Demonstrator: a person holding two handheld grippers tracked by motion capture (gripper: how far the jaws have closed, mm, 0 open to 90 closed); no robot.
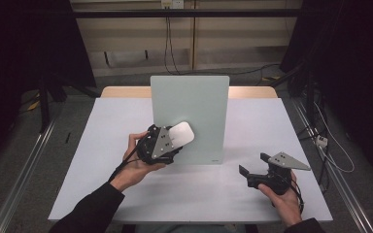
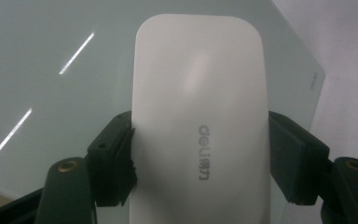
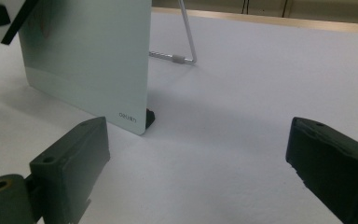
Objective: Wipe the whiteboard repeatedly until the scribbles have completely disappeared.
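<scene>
A pale green glass board (image 1: 189,97) stands upright on the white table (image 1: 92,165), leaning back on a wire stand (image 3: 187,42). My left gripper (image 1: 175,139) is shut on a white oblong eraser (image 1: 181,133) and holds it flat against the board's lower left face. In the left gripper view the eraser (image 2: 200,116) sits between both pads (image 2: 116,158), its grey printed logo facing me, with the board (image 2: 51,93) behind it. My right gripper (image 1: 252,164) rests low at the table's right front, open, with nothing between its jaws (image 3: 196,158). The board's lower corner (image 3: 88,60) stands ahead of it.
A wooden strip (image 1: 252,91) edges the table's far side. Cables (image 1: 167,43) hang down the wall behind. Metal rails (image 1: 24,165) run along the floor on both sides. A small black foot (image 3: 150,115) props the board's corner.
</scene>
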